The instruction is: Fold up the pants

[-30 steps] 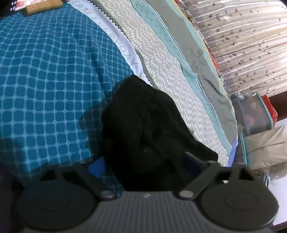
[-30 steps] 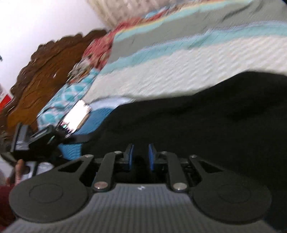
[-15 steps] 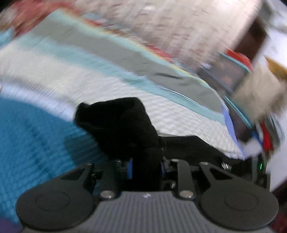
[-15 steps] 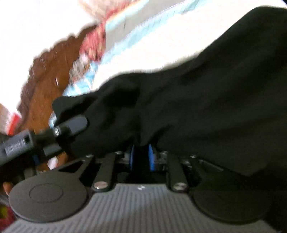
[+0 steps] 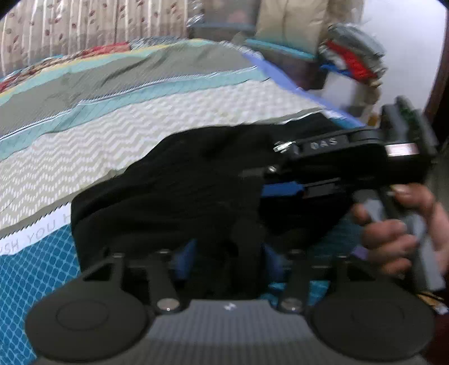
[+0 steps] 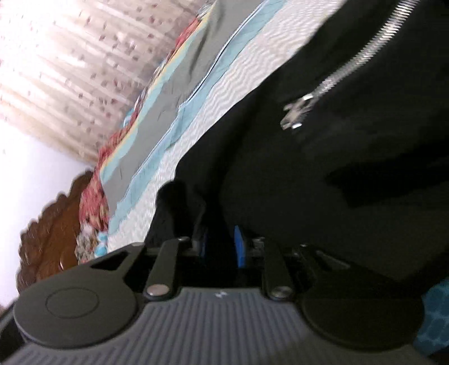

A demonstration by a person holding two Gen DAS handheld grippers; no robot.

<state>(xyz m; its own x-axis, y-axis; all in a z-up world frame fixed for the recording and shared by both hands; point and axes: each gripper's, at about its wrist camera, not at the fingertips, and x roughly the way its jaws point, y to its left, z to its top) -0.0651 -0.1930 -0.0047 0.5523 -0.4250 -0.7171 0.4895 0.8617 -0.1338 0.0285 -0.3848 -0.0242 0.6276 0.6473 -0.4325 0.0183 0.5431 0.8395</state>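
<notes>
The black pants lie bunched on the patterned bedspread. My left gripper sits at their near edge. Its jaws are opening, with a loose fold of black cloth hanging between the blue pads. From the right, my right gripper reaches into the same heap, held by a person's hand. In the right wrist view the pants fill the frame and show a silver zipper. The right gripper is starting to open, with dark cloth filling the narrow gap between its pads.
The bed's far right edge drops toward stacked boxes and bags and a bundle of coloured things. A patterned curtain hangs behind the bed. A carved wooden headboard stands at one end.
Both grippers swung across the bed with the black cloth and rolled. The left closed on a fold, then spread its jaws. The pants are now bunched and the zipper shows.
</notes>
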